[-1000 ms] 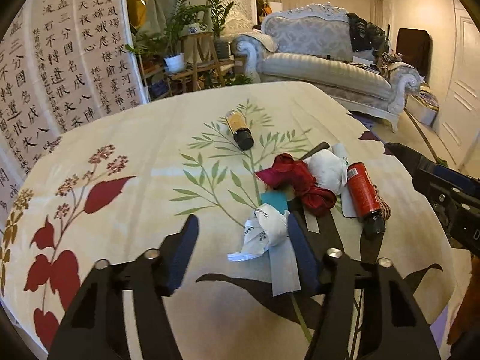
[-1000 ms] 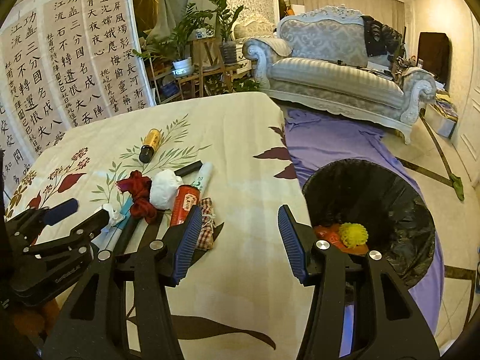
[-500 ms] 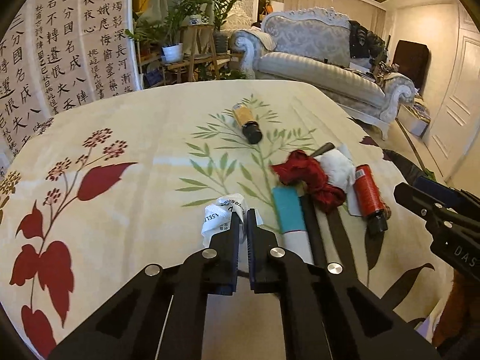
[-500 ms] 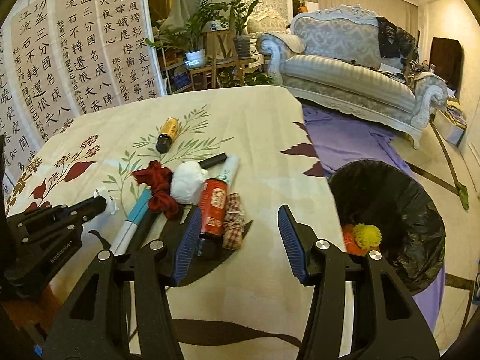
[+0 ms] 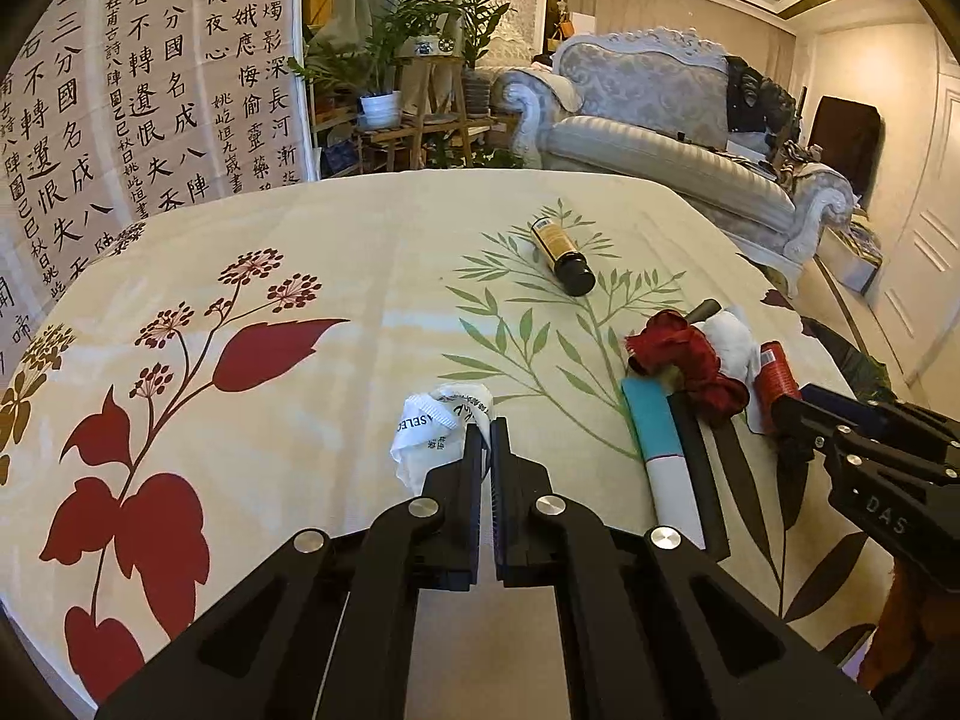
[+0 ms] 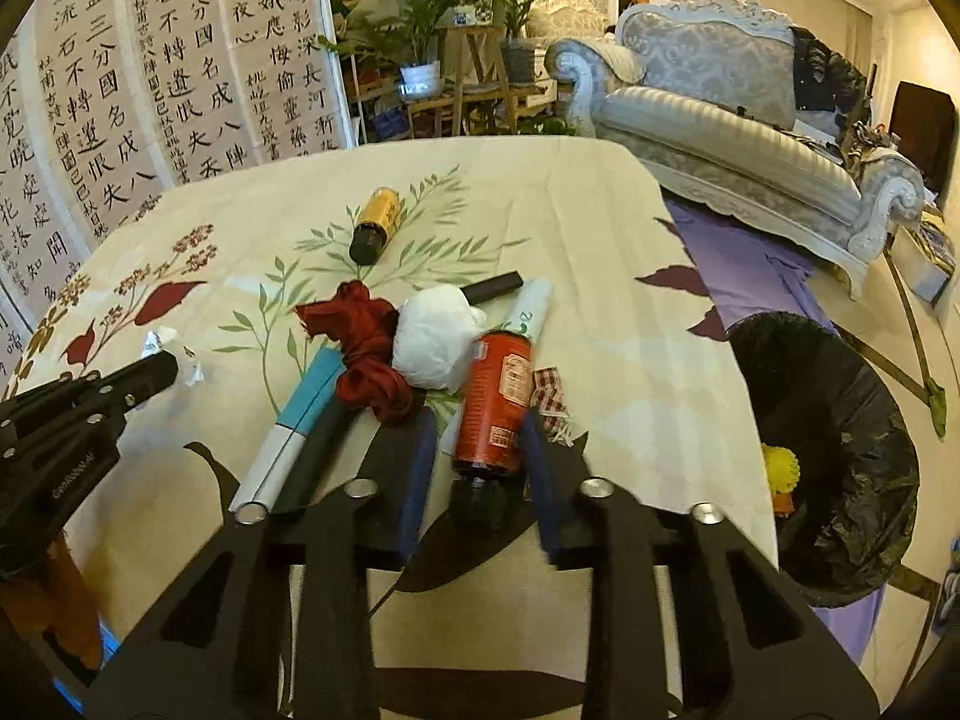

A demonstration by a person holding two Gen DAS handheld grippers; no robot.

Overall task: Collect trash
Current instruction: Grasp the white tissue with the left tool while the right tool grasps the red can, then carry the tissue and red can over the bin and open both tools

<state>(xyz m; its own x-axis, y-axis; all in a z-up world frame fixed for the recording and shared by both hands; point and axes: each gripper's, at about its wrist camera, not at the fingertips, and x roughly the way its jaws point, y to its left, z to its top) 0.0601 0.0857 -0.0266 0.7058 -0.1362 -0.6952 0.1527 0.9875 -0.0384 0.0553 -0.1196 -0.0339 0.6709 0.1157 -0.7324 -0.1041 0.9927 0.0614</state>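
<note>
Left gripper (image 5: 487, 427), its jaws pressed together on a crumpled white wrapper (image 5: 433, 431), works near the front-left of a table draped in a cream tablecloth (image 5: 360, 276) printed with red leaves and green sprigs. Behind the table's left edge stands a calligraphy screen (image 5: 150, 90); potted plants (image 5: 408, 54) on wooden stands fill the corner beyond its far edge.

Mid-table, an amber bottle (image 5: 561, 252) with a black cap lies alone toward the far edge. Nearer the right edge sits a heap of litter: a teal-and-white tube (image 6: 300, 420), a black stick (image 6: 493, 287), a knotted red cloth (image 6: 363, 354), a white paper wad (image 6: 435, 336), a white-and-green tube (image 6: 528, 312) and a scrap of checked fabric (image 6: 549, 399).

Right gripper (image 6: 480, 456) is closing its jaws around a red can (image 6: 498, 402) that lies at the near side of that heap; the blue pads (image 6: 420, 474) flank it, though contact cannot be confirmed.

Past the table's right edge, on a purple cloth (image 6: 762, 264) spread over the floor, a bin with a black liner (image 6: 840, 432) holds a yellow ball (image 6: 780, 468) and something orange. An ornate grey sofa (image 6: 720, 120) lines the far wall.
</note>
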